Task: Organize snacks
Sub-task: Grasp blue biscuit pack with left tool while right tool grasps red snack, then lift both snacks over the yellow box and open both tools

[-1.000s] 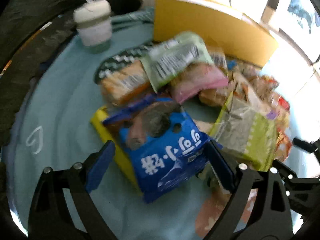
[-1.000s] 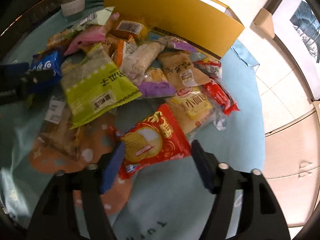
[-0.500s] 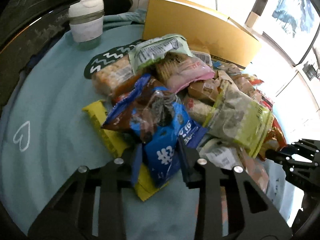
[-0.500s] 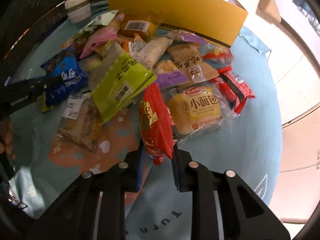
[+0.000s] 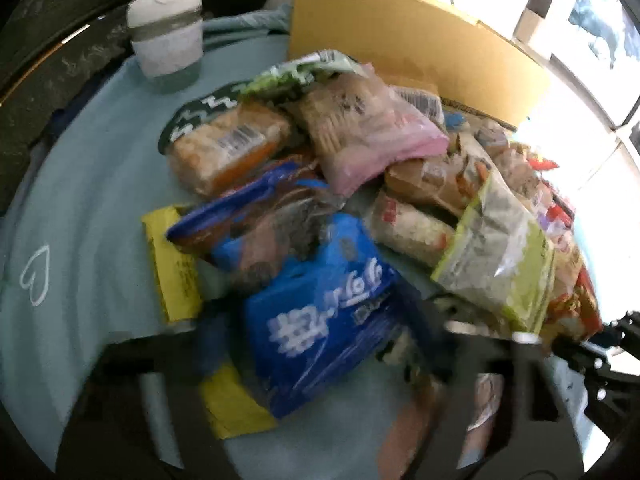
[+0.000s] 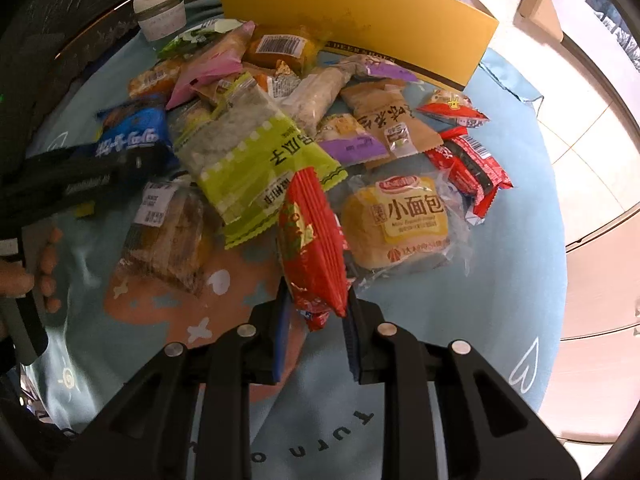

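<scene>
A heap of snack packets lies on a light blue cloth before a yellow cardboard box (image 6: 360,16). My left gripper (image 5: 320,344) is blurred by motion; its fingers stand wide apart on either side of a blue cookie packet (image 5: 320,312), which lies over a yellow packet (image 5: 172,264). The same blue packet (image 6: 132,136) shows in the right wrist view beside the left gripper's black frame. My right gripper (image 6: 316,312) is shut on a red snack packet (image 6: 312,240), held edge-up above the cloth, next to a yellow bun packet (image 6: 400,220) and a green packet (image 6: 256,156).
A white lidded cup (image 5: 168,28) stands at the back left of the cloth. The yellow box (image 5: 416,48) stands behind the heap. Red wrappers (image 6: 468,168) lie at the right of the heap. A dark surface runs along the left.
My left gripper's fingers, closed around the blue packet half a second ago, now stand wide apart and the packet lies flatter. My right gripper has lifted the red packet slightly.
</scene>
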A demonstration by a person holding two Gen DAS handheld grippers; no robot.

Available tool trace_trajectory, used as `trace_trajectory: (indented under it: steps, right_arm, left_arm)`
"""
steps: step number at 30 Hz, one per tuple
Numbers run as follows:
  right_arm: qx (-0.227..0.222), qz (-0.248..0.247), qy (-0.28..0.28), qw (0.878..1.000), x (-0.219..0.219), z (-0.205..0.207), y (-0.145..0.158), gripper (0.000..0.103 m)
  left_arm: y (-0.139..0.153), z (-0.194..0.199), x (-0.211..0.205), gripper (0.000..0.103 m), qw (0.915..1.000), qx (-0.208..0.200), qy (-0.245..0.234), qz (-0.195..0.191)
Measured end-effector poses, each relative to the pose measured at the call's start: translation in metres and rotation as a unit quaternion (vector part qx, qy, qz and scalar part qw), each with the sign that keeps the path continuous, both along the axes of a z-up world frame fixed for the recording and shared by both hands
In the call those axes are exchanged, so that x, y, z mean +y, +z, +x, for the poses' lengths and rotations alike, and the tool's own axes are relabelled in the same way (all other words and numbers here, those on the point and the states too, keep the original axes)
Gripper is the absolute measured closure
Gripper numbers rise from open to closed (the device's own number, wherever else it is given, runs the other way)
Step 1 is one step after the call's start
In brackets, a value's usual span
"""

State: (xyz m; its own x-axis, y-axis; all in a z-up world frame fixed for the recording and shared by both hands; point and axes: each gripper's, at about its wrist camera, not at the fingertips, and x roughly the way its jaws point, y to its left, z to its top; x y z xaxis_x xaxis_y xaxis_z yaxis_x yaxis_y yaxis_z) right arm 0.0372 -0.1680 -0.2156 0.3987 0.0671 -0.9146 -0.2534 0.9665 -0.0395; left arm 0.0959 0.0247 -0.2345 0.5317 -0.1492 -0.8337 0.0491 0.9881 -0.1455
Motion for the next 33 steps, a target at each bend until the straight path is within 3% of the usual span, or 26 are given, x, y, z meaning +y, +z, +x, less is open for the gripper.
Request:
trace_trajectory:
  steps: [4, 8, 16, 20, 26, 33]
  right_arm:
    - [-0.004, 0.004, -0.002, 1.0, -0.002, -0.003, 0.002, 0.079]
    - [-0.013, 0.016, -0.009, 1.0, -0.005, -0.003, 0.008, 0.079]
    - [-0.01, 0.028, -0.01, 1.0, -0.002, -0.001, 0.005, 0.079]
    - [-0.022, 0.029, -0.001, 0.999, 0.004, -0.004, 0.012, 0.08]
    - [-0.051, 0.049, -0.008, 0.997, -0.005, -0.005, 0.038, 0.081]
    - [-0.103, 0.082, -0.013, 0.991, -0.012, -0.006, 0.087, 0.081]
  left_arm:
    - [0.006, -0.008, 0.004, 0.055, 0.9993, -0.014, -0.029, -0.016]
    - [0.014, -0.021, 0.014, 0.066, 0.9987, -0.021, -0.029, -0.035]
    - [0.013, -0.029, 0.022, 0.068, 0.9992, -0.031, -0.021, -0.018]
    - [0.026, -0.031, 0.018, 0.07, 0.9974, -0.053, -0.037, -0.033]
    - [0.053, -0.034, 0.022, 0.071, 0.9945, -0.083, -0.041, -0.049]
    - [0.109, -0.046, 0.017, 0.071, 0.9858, -0.145, -0.065, -0.052]
